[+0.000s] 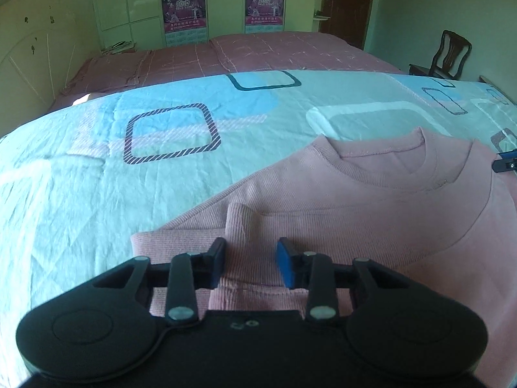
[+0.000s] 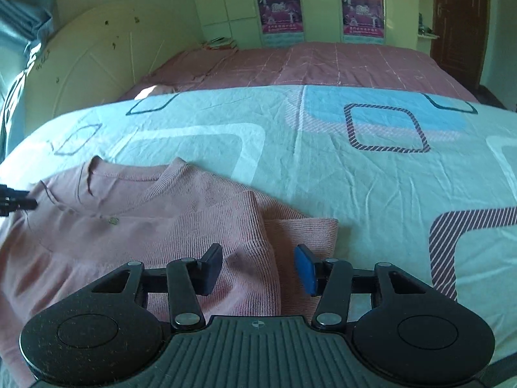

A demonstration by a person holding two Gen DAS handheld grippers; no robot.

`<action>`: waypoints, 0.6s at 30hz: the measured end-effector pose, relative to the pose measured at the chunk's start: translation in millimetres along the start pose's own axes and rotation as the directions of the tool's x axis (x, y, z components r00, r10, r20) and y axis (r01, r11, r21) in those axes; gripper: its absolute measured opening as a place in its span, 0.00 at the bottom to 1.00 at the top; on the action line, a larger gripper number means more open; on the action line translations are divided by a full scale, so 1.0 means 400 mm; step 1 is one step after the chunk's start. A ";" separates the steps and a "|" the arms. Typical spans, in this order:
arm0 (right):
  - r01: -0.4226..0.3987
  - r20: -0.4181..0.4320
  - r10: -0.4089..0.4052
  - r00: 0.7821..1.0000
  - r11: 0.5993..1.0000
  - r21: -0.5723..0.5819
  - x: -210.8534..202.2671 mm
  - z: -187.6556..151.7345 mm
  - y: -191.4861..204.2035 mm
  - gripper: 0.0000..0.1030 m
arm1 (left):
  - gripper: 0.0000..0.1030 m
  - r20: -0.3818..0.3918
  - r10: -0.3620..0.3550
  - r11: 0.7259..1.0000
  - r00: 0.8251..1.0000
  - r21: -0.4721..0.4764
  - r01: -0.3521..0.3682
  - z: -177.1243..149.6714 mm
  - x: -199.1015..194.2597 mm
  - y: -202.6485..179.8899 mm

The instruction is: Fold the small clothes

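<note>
A small pink knit sweater (image 1: 371,207) lies flat on the light blue patterned bedsheet (image 1: 97,194), neckline away from me. Both sleeves are folded in over the body. My left gripper (image 1: 252,265) is open, its jaws either side of the folded left sleeve cuff (image 1: 240,223), low over the cloth. In the right wrist view the sweater (image 2: 129,232) fills the lower left. My right gripper (image 2: 258,268) is open over the folded right sleeve (image 2: 255,258). The tip of the right gripper shows at the left view's right edge (image 1: 505,161).
The blue sheet (image 2: 355,194) covers the near part of a big bed; a pink checked blanket (image 2: 307,61) covers the far part. A cream headboard (image 2: 90,64) stands on the left. Wardrobes with posters (image 1: 184,9), a dark door and a wooden chair (image 1: 450,55) stand beyond.
</note>
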State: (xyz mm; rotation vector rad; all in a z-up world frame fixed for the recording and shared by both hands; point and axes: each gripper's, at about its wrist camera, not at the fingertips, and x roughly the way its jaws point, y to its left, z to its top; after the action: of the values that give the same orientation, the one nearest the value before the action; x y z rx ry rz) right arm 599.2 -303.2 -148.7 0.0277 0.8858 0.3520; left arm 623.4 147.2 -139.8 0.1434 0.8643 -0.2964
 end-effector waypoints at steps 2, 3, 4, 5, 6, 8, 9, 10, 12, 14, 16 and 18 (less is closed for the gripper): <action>0.006 -0.013 -0.007 1.000 0.995 -0.095 0.010 0.001 0.025 0.08 | 0.03 0.030 0.010 1.000 1.000 0.029 -0.011 0.000 -0.009 -0.014; 0.021 0.006 -0.020 1.000 0.988 -0.154 0.003 -0.001 0.043 0.07 | 0.02 0.077 0.018 0.999 0.997 0.032 -0.021 -0.004 -0.027 -0.019; 0.032 0.078 -0.021 0.997 0.989 -0.146 -0.024 -0.002 0.043 0.07 | 0.02 0.181 -0.010 0.999 0.983 -0.037 0.017 -0.010 -0.059 0.000; 0.021 0.161 -0.012 0.987 0.998 -0.053 -0.059 0.003 0.019 0.07 | 0.02 0.237 -0.010 0.985 0.972 -0.167 0.051 -0.017 -0.078 0.043; 0.002 0.206 -0.017 0.979 0.997 0.076 -0.079 0.005 -0.023 0.06 | 0.02 0.237 0.016 0.967 0.971 -0.249 0.045 -0.024 -0.079 0.074; 0.009 0.179 -0.032 0.983 0.992 0.124 -0.064 0.000 -0.045 0.06 | 0.02 0.205 0.042 0.961 0.978 -0.276 0.017 -0.032 -0.063 0.094; 0.017 0.169 -0.034 0.985 0.995 0.098 -0.057 0.000 -0.035 0.06 | 0.02 0.196 0.044 0.965 0.980 -0.262 0.009 -0.029 -0.060 0.089; 0.024 0.166 -0.036 0.986 0.997 0.074 -0.053 0.001 -0.022 0.06 | 0.02 0.196 0.042 0.968 0.980 -0.250 0.008 -0.025 -0.061 0.082; 0.047 0.171 -0.056 0.984 0.997 0.055 -0.048 0.005 -0.008 0.06 | 0.02 0.199 0.052 0.973 0.979 -0.231 -0.005 -0.015 -0.063 0.071; 0.063 0.166 -0.075 0.983 0.995 0.075 -0.035 0.016 -0.014 0.07 | 0.02 0.192 0.060 0.970 0.980 -0.242 -0.012 0.001 -0.055 0.077; 0.075 0.157 -0.087 0.984 0.994 0.079 -0.023 0.022 -0.016 0.06 | 0.02 0.184 0.063 0.970 0.981 -0.241 -0.017 0.013 -0.046 0.079; 0.093 0.138 -0.103 0.985 0.993 0.077 -0.009 0.030 -0.015 0.07 | 0.02 0.166 0.076 0.975 0.983 -0.219 -0.038 0.025 -0.030 0.074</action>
State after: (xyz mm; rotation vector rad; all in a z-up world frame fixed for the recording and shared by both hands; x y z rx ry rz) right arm 608.1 -308.4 -139.3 0.0733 0.7554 0.2239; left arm 632.4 175.2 -124.1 -0.0589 0.7121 -0.1565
